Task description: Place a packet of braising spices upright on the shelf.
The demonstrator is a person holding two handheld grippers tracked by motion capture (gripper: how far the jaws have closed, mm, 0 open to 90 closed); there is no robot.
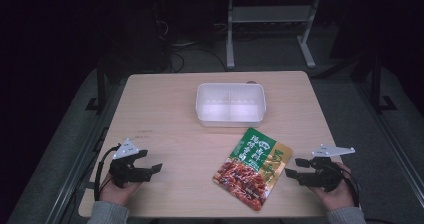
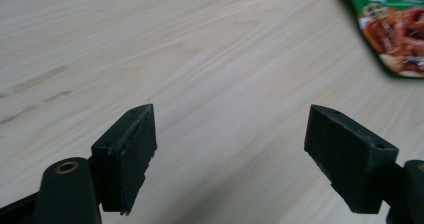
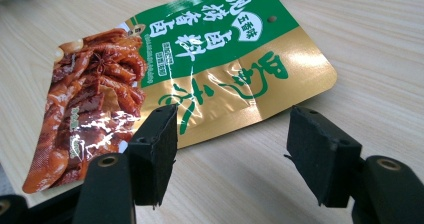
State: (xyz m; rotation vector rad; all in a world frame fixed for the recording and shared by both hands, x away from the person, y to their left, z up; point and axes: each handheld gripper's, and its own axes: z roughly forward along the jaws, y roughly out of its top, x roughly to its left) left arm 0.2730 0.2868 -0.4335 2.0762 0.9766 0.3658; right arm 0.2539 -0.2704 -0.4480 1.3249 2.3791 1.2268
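Pouch (image 1: 252, 168) of green and gold is laid flat on the tabletop (image 1: 165, 109), near a white tub (image 1: 229, 104). The right claw (image 1: 296, 167) is held agape just beside the pouch; the left claw (image 1: 150, 164), likewise agape, is kept well apart from it.

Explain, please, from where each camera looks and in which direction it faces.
High view: above the person's side, facing forward and down on the table; shows both hands, left tongs, right tongs.
Left gripper view: on the left tongs, facing bare wood; open jaws.
Right gripper view: on the right tongs, facing the pouch; open jaws.
All share the pouch.
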